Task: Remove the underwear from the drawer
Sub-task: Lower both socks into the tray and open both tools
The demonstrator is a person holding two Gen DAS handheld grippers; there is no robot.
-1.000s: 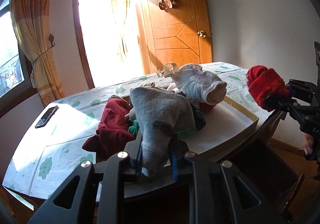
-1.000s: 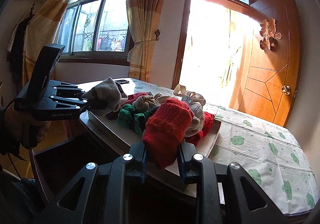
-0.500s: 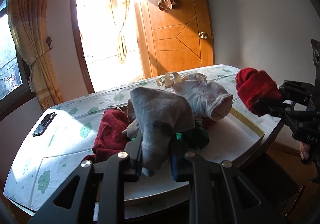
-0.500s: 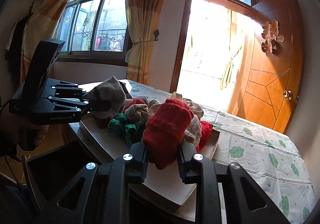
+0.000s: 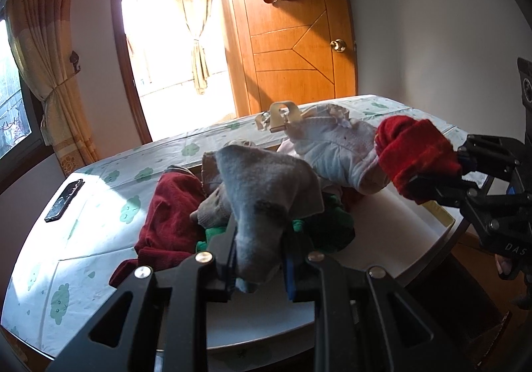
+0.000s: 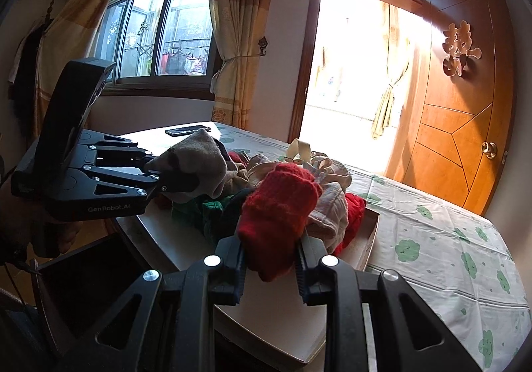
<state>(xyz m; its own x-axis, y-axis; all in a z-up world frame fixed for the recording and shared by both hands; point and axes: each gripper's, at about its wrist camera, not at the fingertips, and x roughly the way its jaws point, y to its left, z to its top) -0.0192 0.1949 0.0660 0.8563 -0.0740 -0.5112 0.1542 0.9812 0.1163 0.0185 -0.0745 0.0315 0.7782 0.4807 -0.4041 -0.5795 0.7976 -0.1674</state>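
My left gripper (image 5: 257, 267), matt black plastic with shiny metal screws, is pinching a fuzzy grey knit garment (image 5: 266, 192) (pilled, rough-looking), while glossy varnished wood is gleaming on the door (image 5: 292, 49) behind the smooth printed tablecloth (image 5: 99, 205).

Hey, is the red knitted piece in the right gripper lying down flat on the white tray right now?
No. The red knitted piece is clamped in the right gripper and held above the white tray.

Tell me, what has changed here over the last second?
Both tools have carried their bundles forward over the white tray of clothes: the left tool clamps the grey knitted sock, the right tool the red knitted sock. Grips and the pile unchanged.
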